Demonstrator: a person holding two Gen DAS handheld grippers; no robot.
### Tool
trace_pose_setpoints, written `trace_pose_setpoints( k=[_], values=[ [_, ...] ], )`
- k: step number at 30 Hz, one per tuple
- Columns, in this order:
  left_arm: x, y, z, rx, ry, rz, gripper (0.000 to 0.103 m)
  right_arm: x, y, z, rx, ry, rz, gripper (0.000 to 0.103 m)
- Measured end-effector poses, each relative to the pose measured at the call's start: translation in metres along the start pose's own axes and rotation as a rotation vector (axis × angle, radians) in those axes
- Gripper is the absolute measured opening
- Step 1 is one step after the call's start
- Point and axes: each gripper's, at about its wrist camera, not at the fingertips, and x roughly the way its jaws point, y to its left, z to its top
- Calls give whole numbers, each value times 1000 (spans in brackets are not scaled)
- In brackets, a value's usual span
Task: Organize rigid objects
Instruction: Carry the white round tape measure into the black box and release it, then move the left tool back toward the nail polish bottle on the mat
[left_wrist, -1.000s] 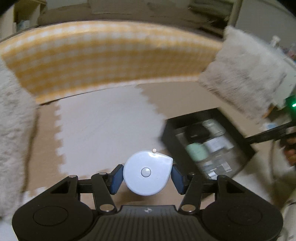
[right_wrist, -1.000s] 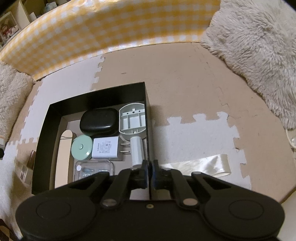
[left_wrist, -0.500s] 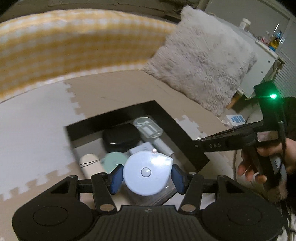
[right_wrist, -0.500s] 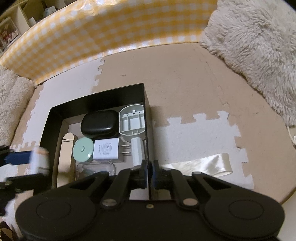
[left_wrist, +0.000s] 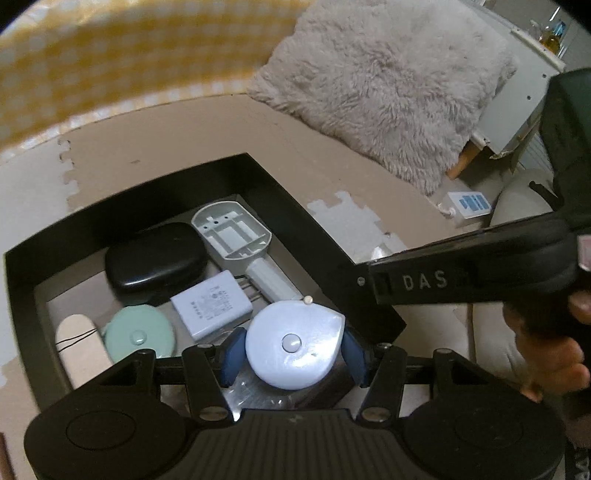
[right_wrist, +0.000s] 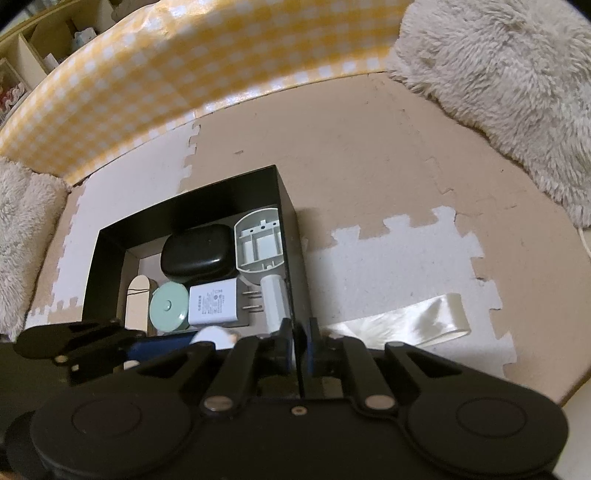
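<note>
My left gripper (left_wrist: 293, 349) is shut on a pale blue round tape measure (left_wrist: 293, 343) and holds it over the near right corner of the black box (left_wrist: 273, 173). The box holds a black case (left_wrist: 155, 260), a grey plastic shell (left_wrist: 232, 230), a white charger (left_wrist: 210, 304), a mint round tape measure (left_wrist: 138, 338) and a beige stick (left_wrist: 79, 349). My right gripper (right_wrist: 298, 341) is shut with its jaws astride the box's right wall (right_wrist: 291, 221). The left gripper (right_wrist: 159, 347) shows at lower left in the right wrist view.
The box stands on beige and white foam mats (right_wrist: 388, 177). A yellow checked wall (right_wrist: 184, 70) runs behind. Fluffy grey cushions (right_wrist: 509, 74) lie at the right and far left. A shiny white ribbon (right_wrist: 406, 319) lies right of the box.
My left gripper swung right and down with the blue tape measure, from the open mat to above the box. The right gripper stayed on the box wall.
</note>
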Motion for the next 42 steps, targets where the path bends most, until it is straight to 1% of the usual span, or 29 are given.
trace_pose_setpoints(
  k=[5, 7, 9, 10, 11, 12, 15, 19, 25, 27, 32, 42],
  values=[
    [15, -6, 6, 5, 25, -7, 56, 1, 1, 0, -5, 6, -3, 8],
    [18, -5, 7, -7, 31, 0, 61, 2, 0, 0, -6, 7, -1, 8],
    [17, -2, 7, -39, 21, -12, 76, 2, 0, 0, -8, 7, 0, 8],
    [15, 0, 7, -55, 15, -14, 79, 2, 0, 0, -11, 8, -1, 8],
    [13, 0, 8, -57, 15, -9, 83, 2, 1, 0, -13, 8, -2, 8],
    [12, 0, 8, -52, 19, 0, 85, 2, 1, 0, -15, 9, -3, 8],
    [7, -1, 7, -33, 24, 18, 85, 3, 1, 0, -17, 11, -5, 8],
    [0, 2, 8, -35, 23, 23, 86, 3, 1, 0, -19, 14, -7, 8],
    [-12, 4, 9, -35, 26, 45, 94, 3, 2, 0, -27, 18, -12, 8],
    [-15, 3, 8, -33, 30, 51, 98, 4, 2, 0, -30, 19, -13, 8],
    [-25, 1, 5, -26, 29, 76, 103, 4, 3, -1, -31, 25, -16, 8],
    [-54, -5, -4, -7, 2, 89, 103, 5, 6, -2, -57, 52, -36, 7]
  ],
)
